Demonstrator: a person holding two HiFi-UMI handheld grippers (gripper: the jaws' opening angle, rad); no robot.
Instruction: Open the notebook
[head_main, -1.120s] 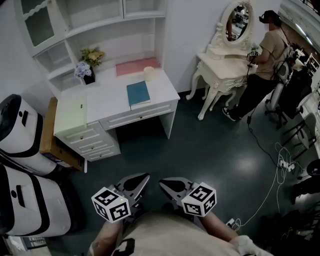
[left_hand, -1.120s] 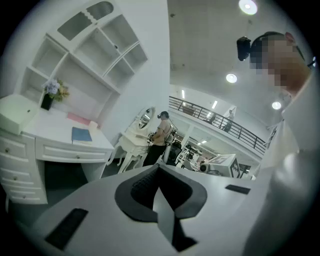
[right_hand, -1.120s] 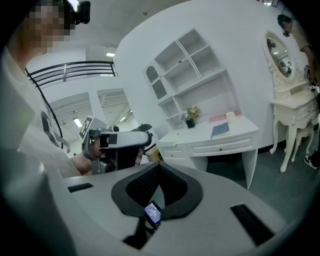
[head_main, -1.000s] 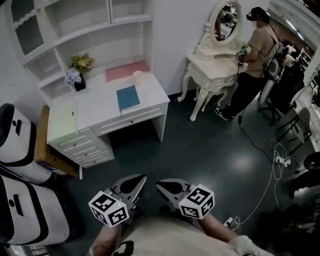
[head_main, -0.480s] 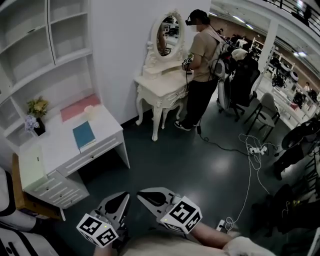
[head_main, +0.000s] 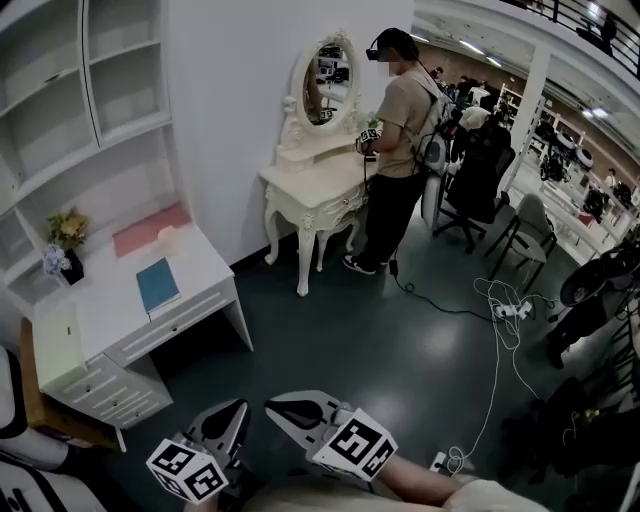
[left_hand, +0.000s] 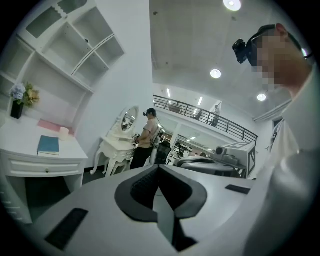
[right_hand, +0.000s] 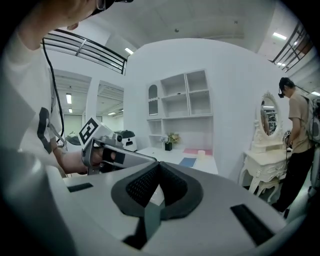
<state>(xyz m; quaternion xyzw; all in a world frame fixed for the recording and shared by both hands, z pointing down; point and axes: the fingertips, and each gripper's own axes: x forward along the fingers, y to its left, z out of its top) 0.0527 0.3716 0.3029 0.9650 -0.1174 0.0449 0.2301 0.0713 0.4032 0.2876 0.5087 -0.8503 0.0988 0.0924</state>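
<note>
Currently both tools are held low, close to the body, well apart from the work.

Left tool (head_main: 238, 408): jaws clenched, pads meeting at the tip, nothing between them. The left gripper view (left_hand: 159, 168) shows the same.

Right tool (head_main: 272, 403): jaws likewise pressed together and empty, plain in the right gripper view (right_hand: 159, 164).

The two tools sit side by side, tips near each other, over the dark floor (head_main: 400, 340).

Notebook (head_main: 157, 285): blue cover, closed, lying flat on the white tabletop (head_main: 105, 312) near its front edge, at the left of the head view. It also shows in the left gripper view (left_hand: 48, 144) and, small, in the right gripper view (right_hand: 188, 161). Neither tool is near it.

Behind the notebook a pink sheet (head_main: 148, 228) lies at the back of the tabletop, under the shelf unit (head_main: 120, 90). A small pale cup (head_main: 167, 238) stands just beside the sheet. Flowers (head_main: 62, 235) in a dark vase stand at the tabletop's far left corner.

Further right is a white vanity table (head_main: 310, 185) with an oval mirror, and a person (head_main: 395, 120) stands at it. Cables (head_main: 505, 305) trail across the floor.
</note>
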